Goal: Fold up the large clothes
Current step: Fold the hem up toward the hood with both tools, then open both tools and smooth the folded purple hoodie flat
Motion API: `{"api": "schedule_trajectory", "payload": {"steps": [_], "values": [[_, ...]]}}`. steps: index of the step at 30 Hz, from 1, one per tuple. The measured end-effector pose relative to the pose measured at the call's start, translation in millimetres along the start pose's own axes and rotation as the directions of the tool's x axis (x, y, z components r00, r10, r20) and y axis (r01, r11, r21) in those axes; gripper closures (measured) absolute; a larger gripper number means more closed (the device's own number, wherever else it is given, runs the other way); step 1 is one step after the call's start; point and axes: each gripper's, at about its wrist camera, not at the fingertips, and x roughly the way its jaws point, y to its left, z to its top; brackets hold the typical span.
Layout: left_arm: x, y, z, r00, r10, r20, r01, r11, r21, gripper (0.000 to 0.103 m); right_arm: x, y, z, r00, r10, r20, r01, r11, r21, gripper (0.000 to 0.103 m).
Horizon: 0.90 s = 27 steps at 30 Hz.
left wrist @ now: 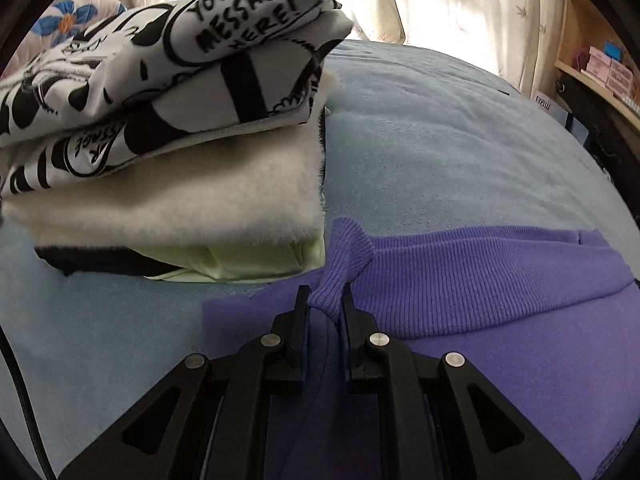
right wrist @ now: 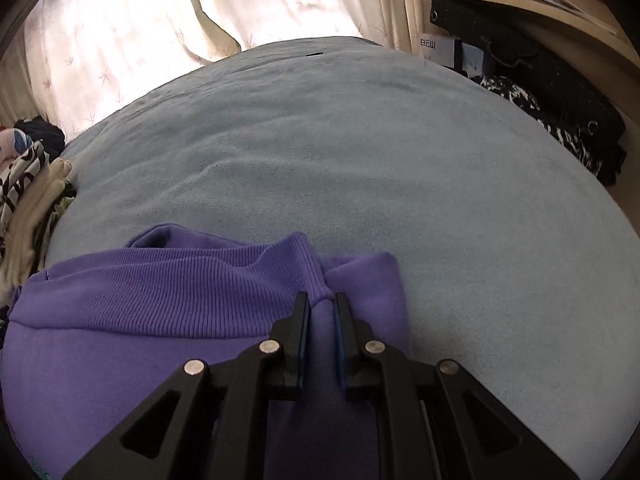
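A purple sweatshirt (left wrist: 500, 292) with a ribbed hem lies on the light blue bed cover (left wrist: 440, 152). My left gripper (left wrist: 325, 300) is shut on the left end of the ribbed hem, which bunches up between the fingers. In the right wrist view my right gripper (right wrist: 321, 300) is shut on the right end of the same purple sweatshirt (right wrist: 160, 300), pinching the ribbed band near its corner. The hem runs between the two grippers, and the garment's body lies under them.
A stack of folded clothes (left wrist: 168, 128) sits close to the left: a black-and-white printed piece on top, a cream fleece and a pale green one below. It also shows at the left edge of the right wrist view (right wrist: 28, 200). Curtains (right wrist: 200, 20) hang behind the bed. Dark bags and shelves (right wrist: 540, 92) stand at the right.
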Motion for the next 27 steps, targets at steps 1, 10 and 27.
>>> {"api": "schedule_trajectory", "payload": {"steps": [1,10,27], "values": [[-2,2,0,1.000,-0.005,-0.001,0.005,1.000,-0.006,0.090,0,-1,2,1.000,0.010,-0.013,-0.010,1.000,-0.001,0.091],[-88,-12,-4,0.997,0.070,0.037,-0.071,0.997,0.040,0.067,-89,13,3,0.989,0.139,0.040,-0.141,0.989,0.043,0.076],[-91,-92,-79,0.996,-0.016,0.087,0.005,0.991,0.133,0.048,-87,72,-61,0.960,0.280,0.031,-0.271,0.948,-0.165,0.103]]}}
